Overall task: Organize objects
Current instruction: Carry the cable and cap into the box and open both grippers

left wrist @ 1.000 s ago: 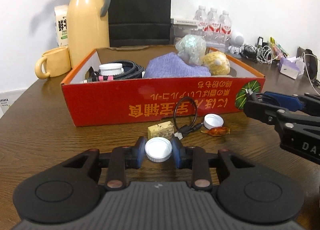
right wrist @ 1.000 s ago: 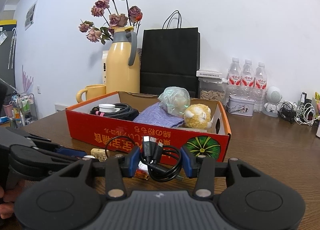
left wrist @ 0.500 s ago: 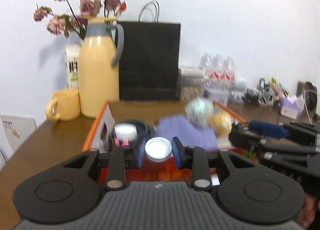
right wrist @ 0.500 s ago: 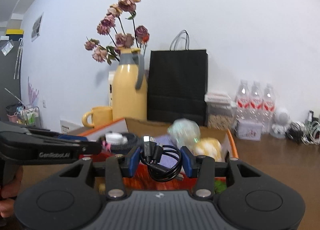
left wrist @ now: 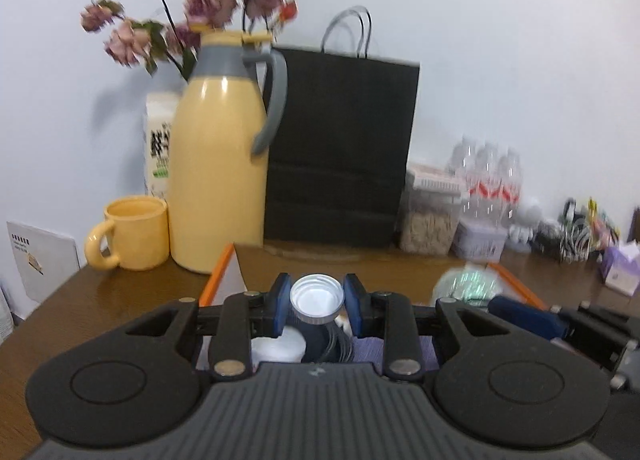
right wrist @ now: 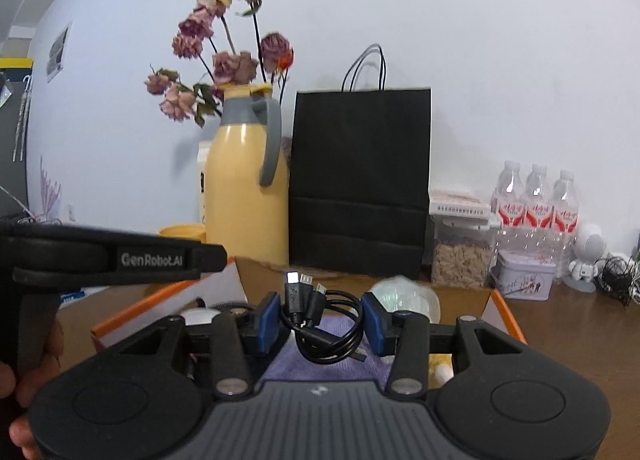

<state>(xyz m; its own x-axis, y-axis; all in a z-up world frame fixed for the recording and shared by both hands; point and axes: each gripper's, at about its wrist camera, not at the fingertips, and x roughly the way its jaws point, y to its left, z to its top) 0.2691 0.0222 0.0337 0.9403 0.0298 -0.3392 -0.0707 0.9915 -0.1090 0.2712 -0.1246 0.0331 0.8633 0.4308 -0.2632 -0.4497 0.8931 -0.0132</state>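
Observation:
My left gripper (left wrist: 317, 302) is shut on a white bottle cap (left wrist: 317, 299), held above the orange-rimmed cardboard box (left wrist: 218, 274). My right gripper (right wrist: 320, 318) is shut on a coiled black USB cable (right wrist: 320, 320), over the same box (right wrist: 505, 310). Inside the box lie a purple cloth (right wrist: 320, 360), a white lid (left wrist: 276, 344), a shiny wrapped ball (right wrist: 404, 296) and a yellow plush toy (right wrist: 440, 368). The left gripper's body (right wrist: 108, 256) crosses the right wrist view at the left, held by a hand (right wrist: 28, 376). The right gripper's blue finger (left wrist: 528, 320) shows at the right of the left wrist view.
Behind the box stand a yellow thermos jug (left wrist: 220, 175) with dried roses (left wrist: 200, 3), a yellow mug (left wrist: 132, 234), a black paper bag (left wrist: 340, 147), a food jar (right wrist: 460, 252), water bottles (right wrist: 536, 211), a tin (right wrist: 524, 276) and tangled cables (right wrist: 616, 276).
Both grippers rose from the table in front of the red box and moved forward over its open top, each keeping its load. The box front has dropped out of view.

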